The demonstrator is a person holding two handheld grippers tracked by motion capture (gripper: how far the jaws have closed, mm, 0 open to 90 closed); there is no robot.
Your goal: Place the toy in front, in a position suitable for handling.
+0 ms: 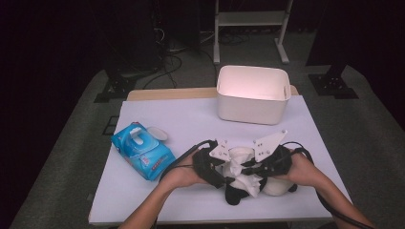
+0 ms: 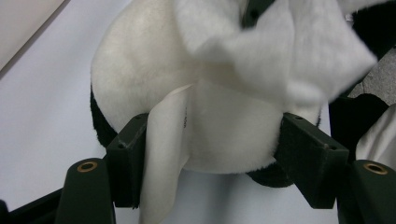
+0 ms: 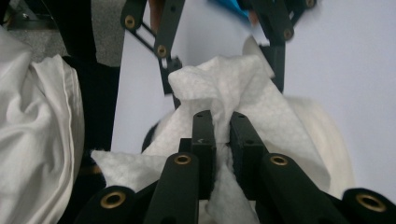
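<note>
A white and black plush toy [image 1: 239, 155] lies near the table's front edge, between the person's two hands. My left gripper [image 1: 225, 169] comes at it from the left. In the left gripper view both pads press into the toy's round white part [image 2: 233, 135], so the left gripper [image 2: 212, 158] is shut on it. A thin white flap [image 2: 163, 158] is caught under the left pad. My right gripper [image 3: 222, 123] is shut on a crumpled white wipe [image 3: 224, 84], which lies against the toy [image 3: 327, 140]. From above, the right gripper [image 1: 250, 164] reaches in from the right with the wipe [image 1: 248, 183].
A blue pack of wipes [image 1: 142, 150] with its lid [image 1: 156, 132] flipped open lies at the left of the white table [image 1: 191, 119]. A white bin [image 1: 252, 95] stands at the back. White cloth [image 3: 37, 140] hangs at the left in the right gripper view.
</note>
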